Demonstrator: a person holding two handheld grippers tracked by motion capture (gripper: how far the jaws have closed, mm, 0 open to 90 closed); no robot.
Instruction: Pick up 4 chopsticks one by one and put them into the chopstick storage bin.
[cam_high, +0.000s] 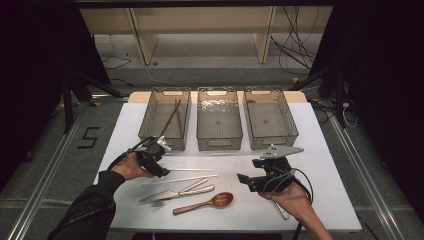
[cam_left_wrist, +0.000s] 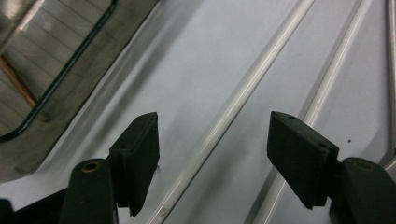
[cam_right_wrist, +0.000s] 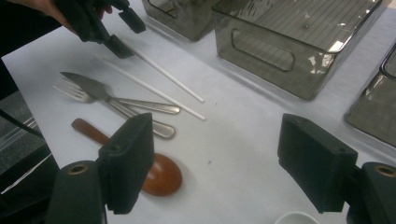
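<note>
On the white table (cam_high: 325, 200), a slim white chopstick (cam_left_wrist: 233, 105) lies between the wide-open, empty left gripper (cam_left_wrist: 212, 154), dark floor around.

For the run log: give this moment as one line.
left gripper: open, astride white chopstick | right gripper: open, empty | brown chopsticks: in left bin

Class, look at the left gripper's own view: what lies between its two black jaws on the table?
In the left gripper view, a white chopstick lies on the table between the open jaws of the left gripper, untouched by either pad; a second white chopstick runs beside it.
</note>
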